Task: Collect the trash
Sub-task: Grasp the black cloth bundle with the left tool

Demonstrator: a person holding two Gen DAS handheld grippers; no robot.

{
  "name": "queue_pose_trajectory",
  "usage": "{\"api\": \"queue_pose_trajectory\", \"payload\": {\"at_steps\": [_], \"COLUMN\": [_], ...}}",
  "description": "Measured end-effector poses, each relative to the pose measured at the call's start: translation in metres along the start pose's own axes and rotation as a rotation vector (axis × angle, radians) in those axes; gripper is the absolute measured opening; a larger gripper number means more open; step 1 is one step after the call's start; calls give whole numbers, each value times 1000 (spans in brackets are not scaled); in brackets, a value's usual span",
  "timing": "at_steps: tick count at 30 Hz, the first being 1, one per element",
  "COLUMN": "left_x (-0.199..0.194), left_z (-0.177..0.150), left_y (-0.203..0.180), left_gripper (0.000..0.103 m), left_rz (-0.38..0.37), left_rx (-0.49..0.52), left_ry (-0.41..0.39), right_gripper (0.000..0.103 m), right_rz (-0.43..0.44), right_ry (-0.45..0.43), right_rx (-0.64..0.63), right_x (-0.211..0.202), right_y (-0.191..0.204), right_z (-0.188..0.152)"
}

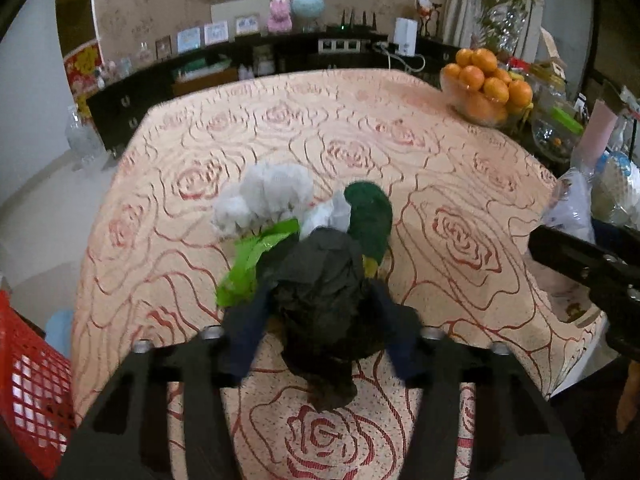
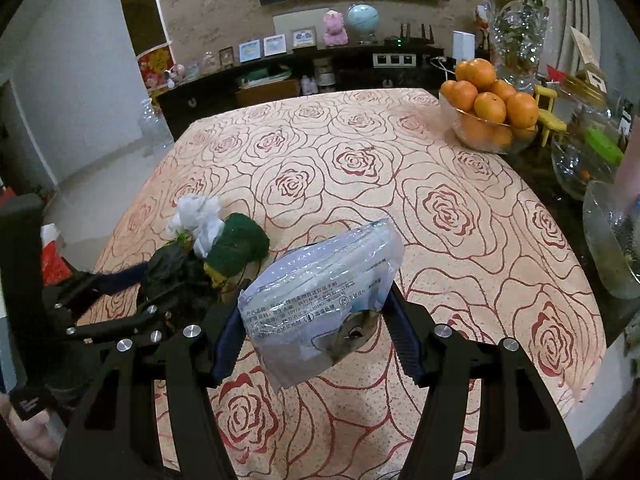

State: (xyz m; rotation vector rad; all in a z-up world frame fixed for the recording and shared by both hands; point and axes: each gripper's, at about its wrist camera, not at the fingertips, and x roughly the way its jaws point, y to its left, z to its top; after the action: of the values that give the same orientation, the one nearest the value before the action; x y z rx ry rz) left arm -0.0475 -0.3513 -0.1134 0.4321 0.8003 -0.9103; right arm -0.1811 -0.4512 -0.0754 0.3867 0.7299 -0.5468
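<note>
On the rose-patterned tablecloth (image 1: 280,128) lies a small heap of trash. It holds a crumpled black plastic bag (image 1: 320,280), a bright green wrapper (image 1: 248,260), white tissue wads (image 1: 264,196) and a dark green sponge (image 1: 370,216). My left gripper (image 1: 320,292) has its blue pads pressed on both sides of the black bag. In the right wrist view the same heap sits at the left, with the black bag (image 2: 176,272) and the sponge (image 2: 236,244) showing. My right gripper (image 2: 316,296) is shut on a clear tissue packet (image 2: 320,280), held above the cloth.
A glass bowl of oranges (image 2: 492,120) stands at the far right corner. Glass vases (image 2: 612,240) and a fishbowl (image 2: 580,160) crowd the right edge. A red mesh basket (image 1: 28,380) stands beside the table at the lower left. A dark sideboard (image 1: 280,56) runs behind.
</note>
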Motion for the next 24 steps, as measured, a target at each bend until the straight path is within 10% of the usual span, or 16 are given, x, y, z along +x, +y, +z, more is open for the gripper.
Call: {"api": "queue_pose_trajectory", "payload": {"at_steps": [24], "left_x": [-79], "left_z": [-19], "left_y": [51], "left_gripper": [40], "left_rz": [-4], "left_rx": [-84], "left_ry": [-118], "right_gripper": [61], "right_rz": [41], "right_ry": [-22], "right_rx": [0], "right_x": [-4], "right_y": [9], "right_z": [5]}}
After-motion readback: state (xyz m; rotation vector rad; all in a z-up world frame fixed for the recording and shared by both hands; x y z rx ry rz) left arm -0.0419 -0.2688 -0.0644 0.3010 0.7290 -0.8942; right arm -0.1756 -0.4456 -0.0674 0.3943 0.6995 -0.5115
